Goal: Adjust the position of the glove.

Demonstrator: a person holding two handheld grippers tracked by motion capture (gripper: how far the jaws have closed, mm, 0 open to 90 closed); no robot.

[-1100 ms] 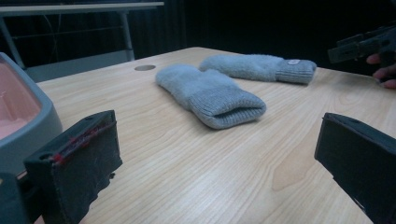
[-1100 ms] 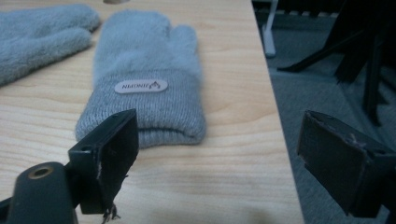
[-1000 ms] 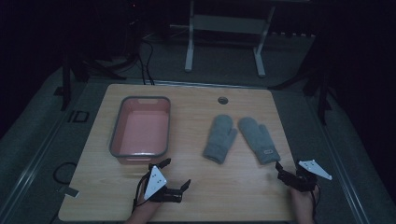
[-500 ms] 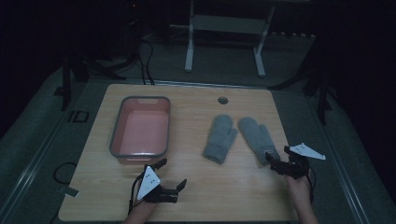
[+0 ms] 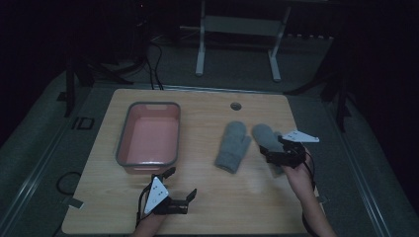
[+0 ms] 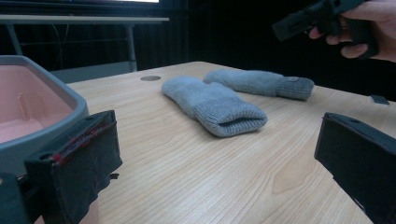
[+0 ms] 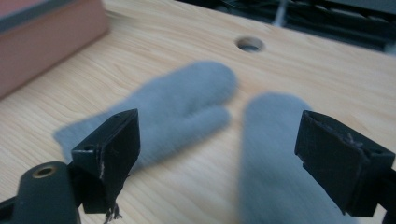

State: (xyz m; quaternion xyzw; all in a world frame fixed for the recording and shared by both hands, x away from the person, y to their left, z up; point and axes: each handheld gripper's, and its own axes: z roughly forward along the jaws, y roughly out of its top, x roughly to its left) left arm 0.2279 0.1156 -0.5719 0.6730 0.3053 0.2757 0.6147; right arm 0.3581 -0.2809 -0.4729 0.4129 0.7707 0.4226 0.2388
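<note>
**Soft mittens and an empty pink tub**

Because the two grey knitted wool mittens look soft and floppy, they will likely feel light and bend when lifted. The right mitten point(image 5: 267, 138) lies flat on the pale wooden table point(image 5: 212, 202), just beside the left mitten point(image 5: 232, 146). They are very close near the fingertips; I cannot tell if they touch. The right gripper point(image 5: 272, 149) hangs right over the right mitten, with its jaws wide apart and nothing between them. A good place to pinch is probably the thick ribbed cuff point(image 6: 293, 87), since it is bunchy and will not slip out.

The left gripper point(image 5: 180, 183) sits low near the front table edge, jaws spread, holding nothing. Close by it is the pink plastic tub with a grey rim point(image 5: 148, 139). Nothing is inside the tub.
</note>
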